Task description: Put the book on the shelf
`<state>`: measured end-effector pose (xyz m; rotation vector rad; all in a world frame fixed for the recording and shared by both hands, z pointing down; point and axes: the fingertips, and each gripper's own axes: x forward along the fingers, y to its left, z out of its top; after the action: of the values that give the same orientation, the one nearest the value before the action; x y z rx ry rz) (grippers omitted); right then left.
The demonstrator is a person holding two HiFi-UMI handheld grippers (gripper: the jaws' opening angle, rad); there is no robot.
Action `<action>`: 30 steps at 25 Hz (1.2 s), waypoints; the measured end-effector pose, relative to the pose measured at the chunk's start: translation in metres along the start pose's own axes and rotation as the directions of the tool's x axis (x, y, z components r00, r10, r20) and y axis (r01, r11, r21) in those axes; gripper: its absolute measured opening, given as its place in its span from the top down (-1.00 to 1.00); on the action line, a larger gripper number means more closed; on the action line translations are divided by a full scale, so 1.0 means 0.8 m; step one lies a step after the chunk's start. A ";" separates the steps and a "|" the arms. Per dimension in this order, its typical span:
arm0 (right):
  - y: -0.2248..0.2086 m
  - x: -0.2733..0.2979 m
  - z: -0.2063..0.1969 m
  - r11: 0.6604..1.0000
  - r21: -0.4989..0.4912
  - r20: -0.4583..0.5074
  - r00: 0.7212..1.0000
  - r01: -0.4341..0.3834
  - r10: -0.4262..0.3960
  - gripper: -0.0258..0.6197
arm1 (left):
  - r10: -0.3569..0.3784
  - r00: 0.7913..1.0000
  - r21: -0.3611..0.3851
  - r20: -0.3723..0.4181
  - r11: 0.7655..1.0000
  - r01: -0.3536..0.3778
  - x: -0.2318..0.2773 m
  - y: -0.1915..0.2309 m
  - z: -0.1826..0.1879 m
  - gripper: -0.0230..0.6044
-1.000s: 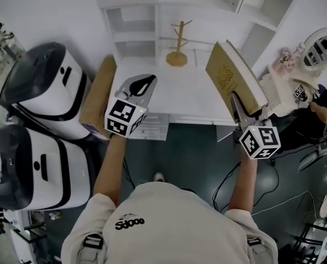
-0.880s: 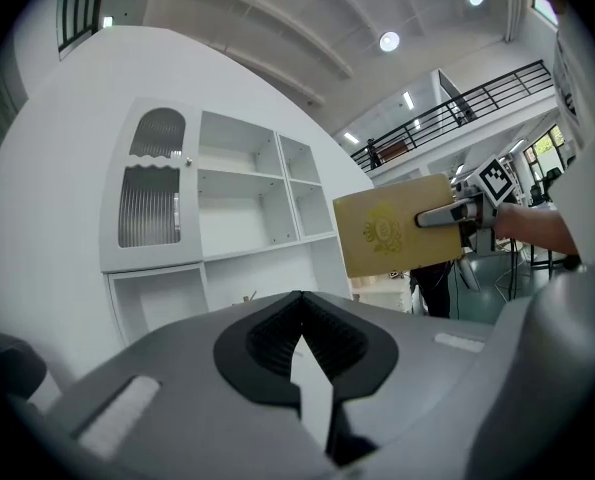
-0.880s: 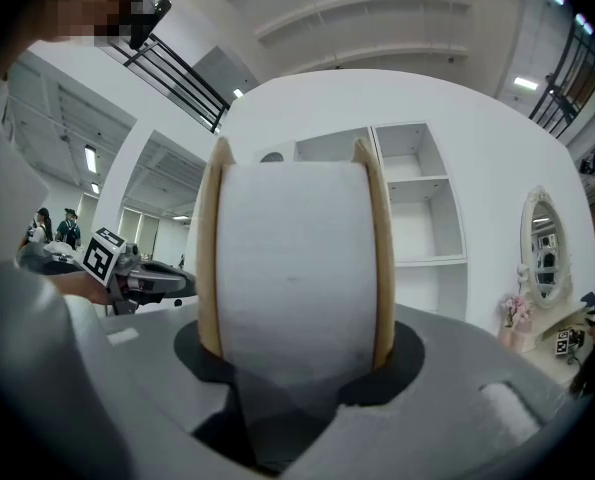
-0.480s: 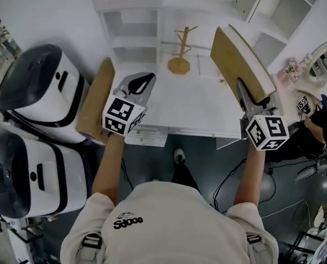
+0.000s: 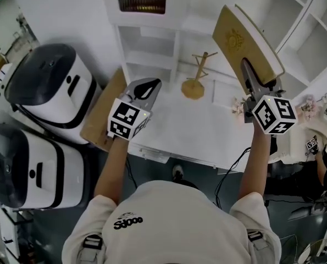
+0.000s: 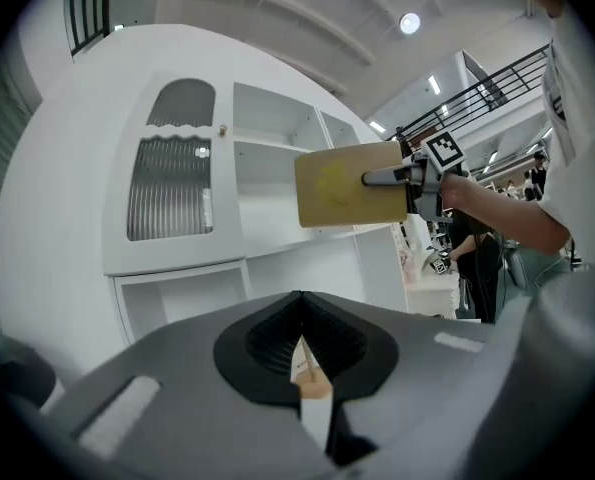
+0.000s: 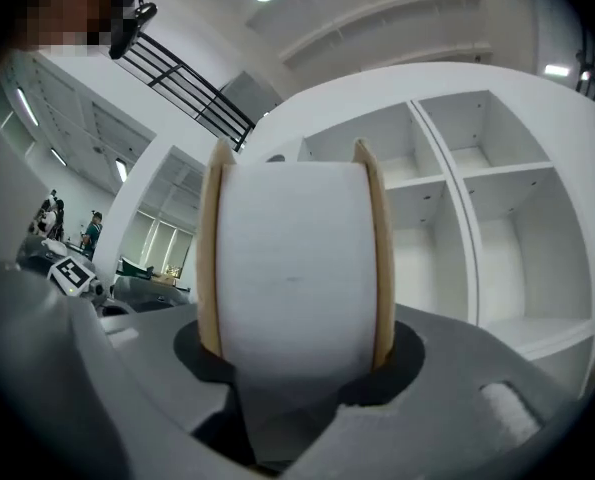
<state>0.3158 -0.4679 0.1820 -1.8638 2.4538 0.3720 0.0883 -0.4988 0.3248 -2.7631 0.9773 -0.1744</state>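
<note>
By the white shelf (image 5: 152, 54), the right claw (image 5: 255, 81) pinches the one book (image 5: 237, 37) by its end, high and tilted, not yet in a cubby. The left claw (image 5: 145, 87) is pressed together, empty. The book might slip from that small grip or bump a shelf wall; I count two claws, one wooden stand (image 5: 195, 84) and two big machines (image 5: 50, 87).

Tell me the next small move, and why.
Probably ease the right gripper forward to carry the book into a shelf compartment: the book is clamped upright in the air, with open compartments ahead of it.
</note>
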 end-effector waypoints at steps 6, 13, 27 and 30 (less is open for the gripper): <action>-0.028 0.108 -0.032 0.992 0.106 -0.067 0.995 -0.070 0.078 0.24 | 0.060 0.998 -0.010 -0.032 0.998 -0.060 0.024 0.026 -0.012 0.87; -0.044 0.179 -0.034 0.986 0.127 -0.091 0.989 -0.104 0.116 0.24 | 0.126 0.990 -0.014 -0.056 0.992 -0.127 0.031 0.054 -0.021 0.87; -0.074 0.314 -0.048 0.990 0.003 -0.265 0.955 -0.140 0.136 0.25 | 0.171 0.980 -0.014 -0.103 0.985 -0.173 0.037 0.062 -0.043 0.87; -0.088 0.331 -0.060 0.987 0.041 -0.299 0.941 -0.153 0.158 0.23 | 0.170 0.978 -0.022 -0.117 0.985 -0.174 0.036 0.061 -0.050 0.87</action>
<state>0.3146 -0.7461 0.1707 -1.8459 2.8002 0.0711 0.0738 -0.5596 0.3534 -2.7050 1.2529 -0.2956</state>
